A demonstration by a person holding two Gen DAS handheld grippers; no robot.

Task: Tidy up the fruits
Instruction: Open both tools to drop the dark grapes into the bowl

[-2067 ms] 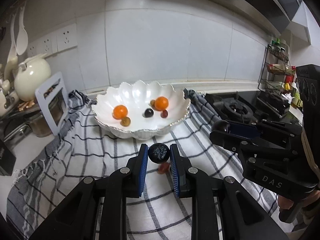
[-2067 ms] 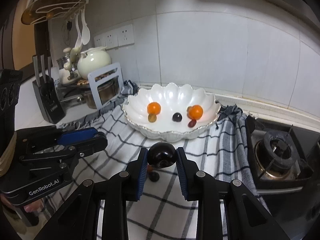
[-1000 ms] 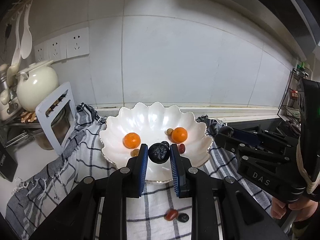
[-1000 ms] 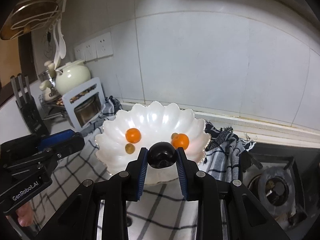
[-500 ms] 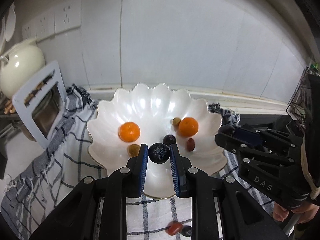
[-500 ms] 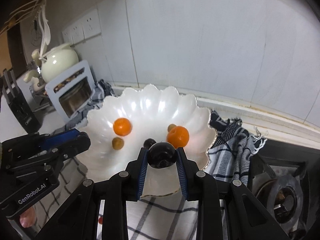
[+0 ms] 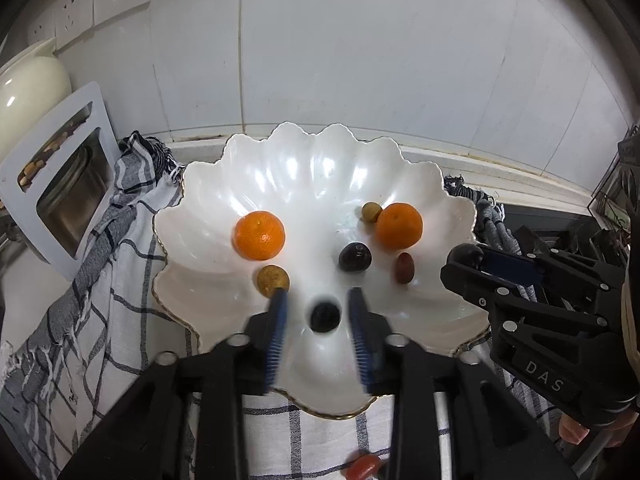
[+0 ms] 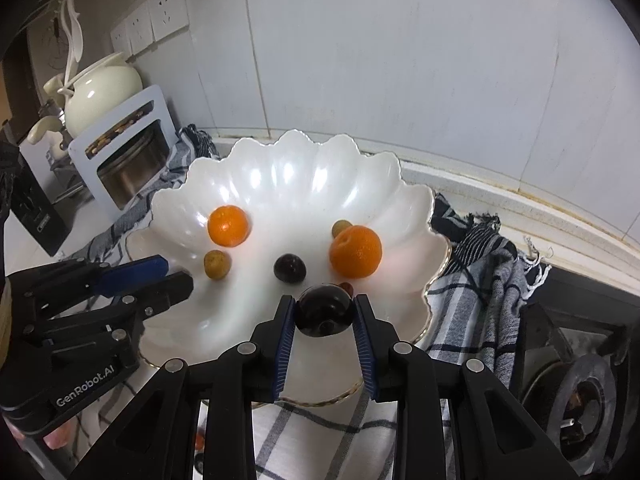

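A white scalloped bowl [image 7: 304,168] [image 8: 292,184] sits on a checked cloth. It holds two oranges [image 7: 260,235] [image 7: 400,220], a dark plum [image 7: 355,256], a red fruit [image 7: 404,267] and two small yellow-brown fruits [image 7: 273,279]. My left gripper [image 7: 320,312] is open over the bowl's near side, and a blueberry [image 7: 325,317] lies loose between its fingers. My right gripper [image 8: 324,316] is shut on a dark plum [image 8: 324,310] above the bowl's near rim. The right gripper also shows in the left wrist view [image 7: 466,264], and the left gripper in the right wrist view [image 8: 168,276].
A red fruit [image 7: 363,466] lies on the checked cloth [image 7: 120,320] in front of the bowl. A white rack with a steel pot [image 8: 128,160] and a cream teapot [image 8: 102,90] stand at the left. A gas hob [image 8: 580,392] is at the right. The tiled wall is behind.
My left gripper has opened and let go of the blueberry, which now lies in the bowl. Both grippers have moved closer over the bowl.
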